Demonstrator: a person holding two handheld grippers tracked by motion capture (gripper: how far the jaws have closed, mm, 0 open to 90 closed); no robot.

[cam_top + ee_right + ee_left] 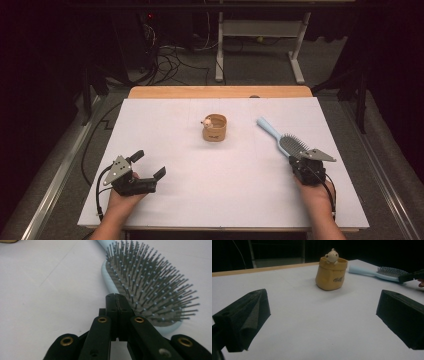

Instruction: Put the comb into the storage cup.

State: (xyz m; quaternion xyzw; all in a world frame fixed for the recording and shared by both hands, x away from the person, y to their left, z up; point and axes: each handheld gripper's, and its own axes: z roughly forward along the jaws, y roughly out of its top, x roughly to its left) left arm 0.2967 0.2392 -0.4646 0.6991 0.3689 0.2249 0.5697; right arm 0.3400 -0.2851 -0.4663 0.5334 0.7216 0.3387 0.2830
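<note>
Nearest, left gripper (148,164) resting low with jaws spread wide and nothing between them; right gripper (296,161) pressed fully together at the bristled head of the light-blue hairbrush (285,141), gripping nothing. Brush flat on the white table (165,130), well apart from the tan pouch-shaped cup (214,128) beyond, so apparently barely begun: pickup and any placing remain. Right gripper view resolves bristles; left gripper view shows the bear figure (331,256) on the cup's rim.
</note>
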